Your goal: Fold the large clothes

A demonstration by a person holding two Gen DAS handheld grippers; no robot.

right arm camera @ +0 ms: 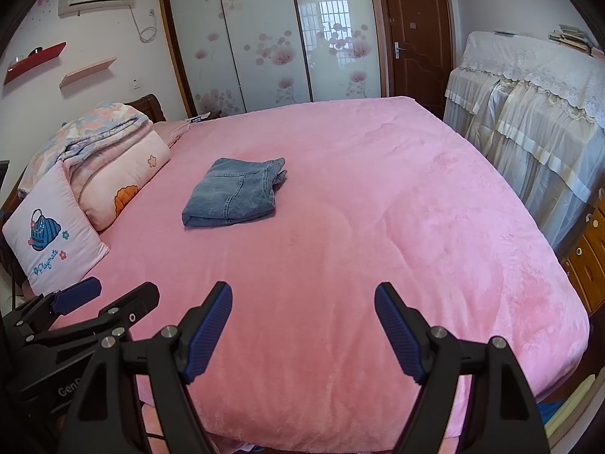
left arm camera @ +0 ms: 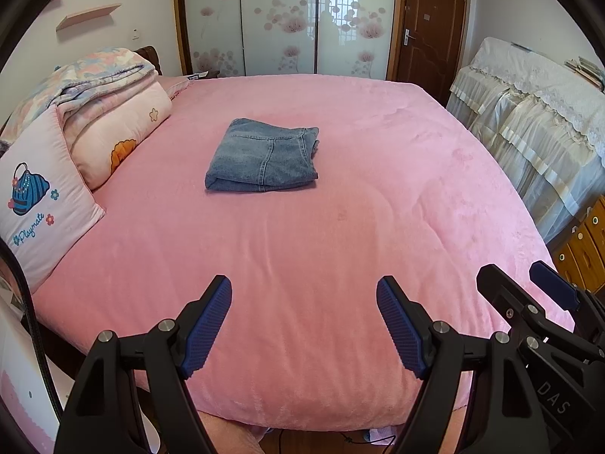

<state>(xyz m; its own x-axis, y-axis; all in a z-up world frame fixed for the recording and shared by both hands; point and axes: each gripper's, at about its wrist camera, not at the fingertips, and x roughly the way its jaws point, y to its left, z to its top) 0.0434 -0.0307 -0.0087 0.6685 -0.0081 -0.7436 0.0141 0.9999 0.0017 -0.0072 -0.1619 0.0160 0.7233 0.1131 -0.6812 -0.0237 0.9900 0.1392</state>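
A pair of blue jeans (left arm camera: pixel 262 157) lies folded into a compact rectangle near the middle of the pink bed (left arm camera: pixel 340 227); the right wrist view shows the jeans (right arm camera: pixel 234 193) left of centre. My left gripper (left arm camera: pixel 304 287) hangs open above the bed's near edge, well short of the jeans, nothing between its blue pads. My right gripper (right arm camera: pixel 302 293) is open too, empty, at the same near edge. Each gripper shows in the other's view: the right gripper (left arm camera: pixel 529 276) at the far right, the left gripper (right arm camera: pixel 124 287) at the lower left.
Folded quilts (left arm camera: pixel 109 113) and a pink pillow (left arm camera: pixel 41 196) are stacked along the bed's left side. A lace-covered cabinet (left arm camera: pixel 537 113) and wooden drawers (left arm camera: pixel 582 249) stand to the right. Sliding wardrobe doors (left arm camera: pixel 280 19) and a brown door (left arm camera: pixel 431 26) are behind the bed.
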